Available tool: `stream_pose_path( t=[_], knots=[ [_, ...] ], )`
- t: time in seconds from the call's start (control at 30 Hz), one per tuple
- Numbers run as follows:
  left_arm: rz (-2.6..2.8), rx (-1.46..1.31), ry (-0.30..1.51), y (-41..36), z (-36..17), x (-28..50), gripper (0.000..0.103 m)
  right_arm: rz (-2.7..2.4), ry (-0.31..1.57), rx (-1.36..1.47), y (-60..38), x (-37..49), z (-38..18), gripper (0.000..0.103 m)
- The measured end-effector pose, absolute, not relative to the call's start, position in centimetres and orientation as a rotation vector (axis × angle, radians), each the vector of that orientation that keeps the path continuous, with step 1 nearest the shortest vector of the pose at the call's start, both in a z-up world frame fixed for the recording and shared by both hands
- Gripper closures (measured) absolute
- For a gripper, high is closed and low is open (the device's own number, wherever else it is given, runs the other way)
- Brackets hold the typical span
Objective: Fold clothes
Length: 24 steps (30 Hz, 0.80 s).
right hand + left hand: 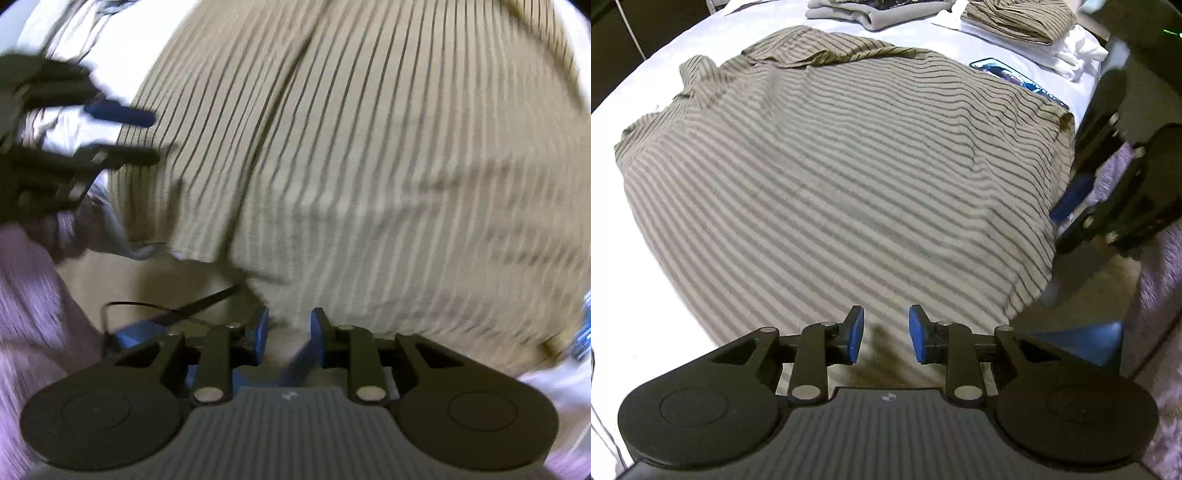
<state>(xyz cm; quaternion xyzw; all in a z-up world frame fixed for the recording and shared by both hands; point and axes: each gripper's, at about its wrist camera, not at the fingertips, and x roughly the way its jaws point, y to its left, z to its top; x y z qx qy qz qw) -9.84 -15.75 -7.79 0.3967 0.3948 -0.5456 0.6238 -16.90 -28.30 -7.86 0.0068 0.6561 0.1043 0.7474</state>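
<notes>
A tan shirt with thin dark stripes (831,177) lies spread flat on the white bed (635,288), its collar end rumpled at the far side. My left gripper (886,332) hovers over the near hem, open, with nothing between its blue pads. At the shirt's right edge my right gripper (1071,214) shows blurred, with its fingers apart. In the blurred right wrist view the shirt (388,177) fills the frame. There my right gripper (290,332) is open at the cloth's near edge. My left gripper (136,136) is at the left, also open.
At the far side of the bed lie a folded grey garment (871,16), a folded striped garment (1015,22), a white cloth (1075,55) and a phone (1015,77). A purple fuzzy sleeve (29,302) is close. A black cable (184,308) crosses the beige floor.
</notes>
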Motion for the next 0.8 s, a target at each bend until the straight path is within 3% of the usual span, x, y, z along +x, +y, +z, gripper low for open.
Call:
stream_pose_path(
  t=[0.47, 0.8],
  knots=[
    [-1.281, 0.926, 0.891, -18.8, -9.0, -10.0, 0.078, 0.503, 1.172, -0.994, -33.4, -22.7, -5.3, 0.068],
    [-1.234, 0.883, 0.909, -18.0, -8.8, -9.3, 0.078, 0.793, 1.074, -1.430, -37.2, -25.1, -6.9, 0.067]
  ],
)
